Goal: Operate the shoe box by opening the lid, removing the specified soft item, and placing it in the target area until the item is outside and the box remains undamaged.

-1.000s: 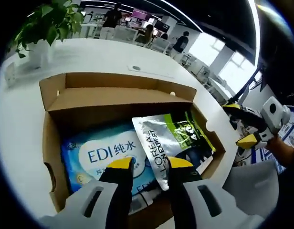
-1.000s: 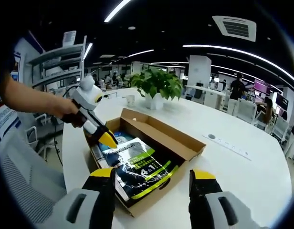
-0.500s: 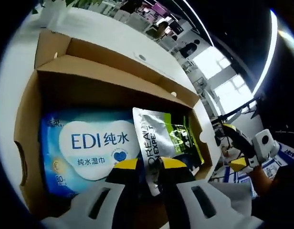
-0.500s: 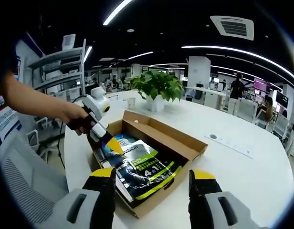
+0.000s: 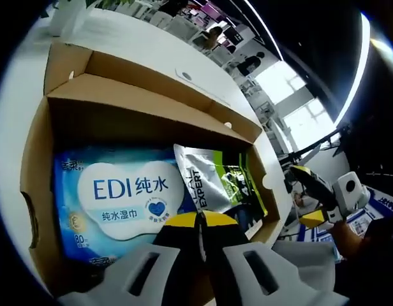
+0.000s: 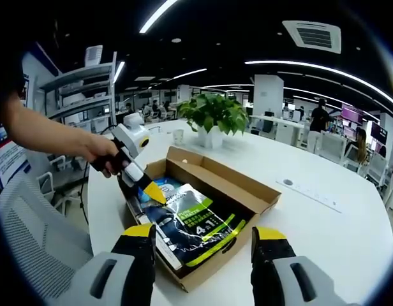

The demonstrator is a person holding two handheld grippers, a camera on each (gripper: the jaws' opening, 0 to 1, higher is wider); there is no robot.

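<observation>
L gripper (image 5: 198,223) has its yellow tips pressed together w/ no gap, pinching the near edge of the pouch (image 5: 212,185); in the right gripper view the same gripper (image 6: 153,191) comes in from the left, tips on the pouch's (image 6: 190,223) corner over the box. Pouch is soft and glossy: silver panel w/ black lettering, dark body, lime-green band, "4 in 1" print readable in the right gripper view. It lies in the box's (image 5: 120,108) right half as the left gripper view shows it, long axis running from the gripper toward the box's far wall, silver end nearest the tips, its left edge overlapping the wipes pack (image 5: 120,197). Wipes pack is blue w/ a white cloud label, flat in the box's left half. Box is brown cardboard, lid folded back flat past the far wall, sitting on a white table (image 6: 337,236). R gripper (image 6: 200,252) hovers near the box's near corner, jaws wide apart, holding nothing. A plant (image 6: 212,115) in a white pot stands beyond the box.
</observation>
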